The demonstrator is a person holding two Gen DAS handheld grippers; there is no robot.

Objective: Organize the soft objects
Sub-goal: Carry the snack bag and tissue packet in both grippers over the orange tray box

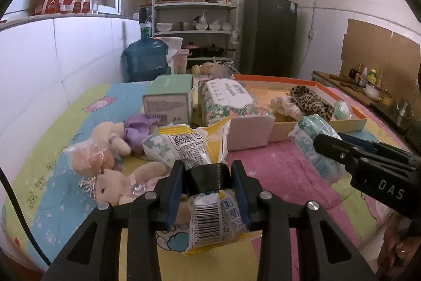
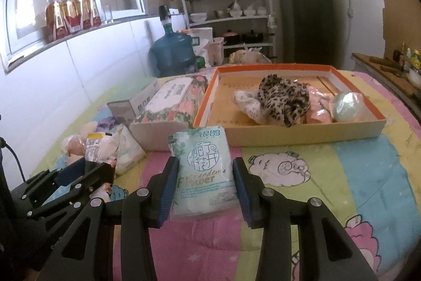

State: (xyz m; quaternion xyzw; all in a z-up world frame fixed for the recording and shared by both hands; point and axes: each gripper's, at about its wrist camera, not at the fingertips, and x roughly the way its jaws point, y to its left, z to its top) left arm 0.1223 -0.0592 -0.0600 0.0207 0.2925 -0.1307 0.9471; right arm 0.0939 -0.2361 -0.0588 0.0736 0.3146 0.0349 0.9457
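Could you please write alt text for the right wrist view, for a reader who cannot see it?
The right gripper has its fingers either side of a pale green tissue pack on a cartoon-print bedsheet. Behind it, an orange-rimmed shallow box holds a leopard-print plush. The left gripper holds a yellow-and-white packet at lower left.

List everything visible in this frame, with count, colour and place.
yellow-white packet: 1, yellow and white, in the left gripper
tissue pack: 1, pale green, between the right gripper's fingers
orange-rimmed tray: 1, orange and tan, far right of the bedspread
leopard plush: 1, spotted, in the tray
floral tissue pack: 1, left of the tray
green box: 1, mint, left of the floral pack
plush rabbits: about 3, beige, left side
water jug: 1, blue, by the wall
left gripper: shut on the packet
right gripper: around the tissue pack
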